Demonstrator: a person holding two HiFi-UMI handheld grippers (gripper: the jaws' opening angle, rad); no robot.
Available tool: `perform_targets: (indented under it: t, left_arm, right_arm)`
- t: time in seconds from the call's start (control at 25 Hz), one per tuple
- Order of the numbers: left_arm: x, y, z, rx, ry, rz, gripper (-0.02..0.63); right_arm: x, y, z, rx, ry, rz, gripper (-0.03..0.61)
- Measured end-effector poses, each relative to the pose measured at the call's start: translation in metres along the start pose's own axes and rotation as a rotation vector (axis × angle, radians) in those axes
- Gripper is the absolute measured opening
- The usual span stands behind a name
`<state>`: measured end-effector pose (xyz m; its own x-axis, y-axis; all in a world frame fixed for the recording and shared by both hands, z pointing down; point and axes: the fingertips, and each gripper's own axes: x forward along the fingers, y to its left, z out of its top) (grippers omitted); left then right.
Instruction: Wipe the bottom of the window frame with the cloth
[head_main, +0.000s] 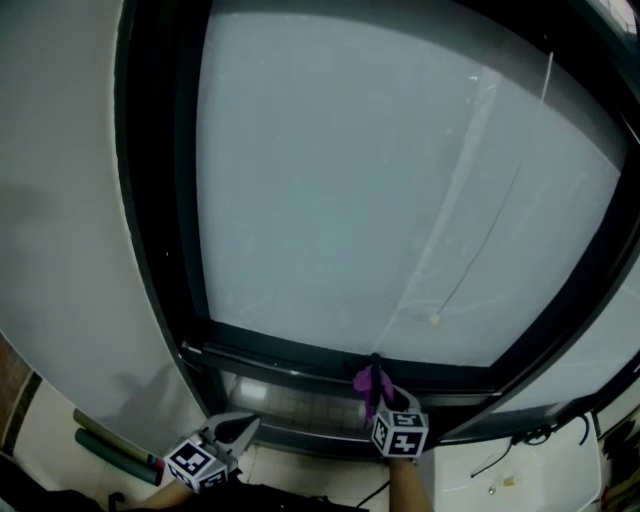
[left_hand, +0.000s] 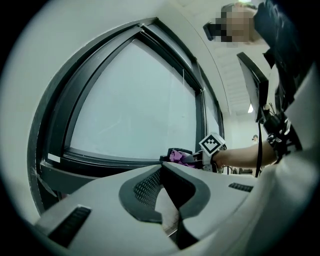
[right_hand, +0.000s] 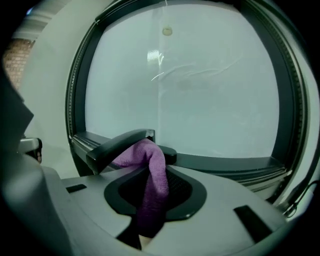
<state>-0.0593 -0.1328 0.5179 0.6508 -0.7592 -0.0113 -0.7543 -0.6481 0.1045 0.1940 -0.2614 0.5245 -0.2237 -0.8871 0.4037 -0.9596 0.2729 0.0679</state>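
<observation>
Right gripper view: the right gripper (right_hand: 154, 149) has its jaws clenched on the purple cloth (right_hand: 151, 181), which is held at the bottom rail of the window frame (right_hand: 225, 163). The left gripper (left_hand: 163, 168), its jaws closed together and empty, hangs below the frame's lower left corner.

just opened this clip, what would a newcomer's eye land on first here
The big pale window pane fills the head view inside its dark frame. Against it, the purple cloth stands out, pinched in the right gripper at the bottom of the frame. The left gripper sits lower left, shut and empty.
</observation>
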Motion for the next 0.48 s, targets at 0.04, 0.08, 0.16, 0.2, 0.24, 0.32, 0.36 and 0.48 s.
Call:
perform_targets:
  t: [0.04,0.08,0.16,0.2,0.24,0.32,0.36,0.48]
  left_arm:
    - [0.002,-0.003,0.0,0.003,-0.005,0.005,0.005]
    - [0.005,-0.006,0.0,0.005,-0.009,0.011,0.005]
    - [0.009,-0.012,0.0,0.008,-0.018,0.026,0.005]
    - [0.011,-0.015,0.0,0.007,-0.023,0.035,0.005]
    - [0.013,-0.018,0.0,0.004,-0.028,0.045,0.005]
    - [0.017,-0.025,0.0,0.0,-0.038,0.063,0.005]
    - [0.019,-0.029,0.0,-0.002,-0.042,0.072,0.005]
    - [0.024,-0.037,0.004,-0.008,-0.052,0.098,0.005]
  right_arm:
    - [0.0,-0.004,0.0,-0.019,0.006,0.005,0.087]
    - [0.0,-0.008,0.001,-0.037,0.013,0.009,0.087]
    - [0.001,-0.016,0.004,-0.065,0.027,0.017,0.087]
    - [0.001,-0.02,0.005,-0.072,0.032,0.023,0.087]
    - [0.001,-0.024,0.007,-0.07,0.035,0.032,0.087]
    - [0.002,-0.029,0.01,-0.043,0.044,0.071,0.087]
    - [0.003,-0.029,0.011,-0.026,0.051,0.096,0.087]
    - [0.005,-0.033,0.019,-0.005,0.065,0.13,0.087]
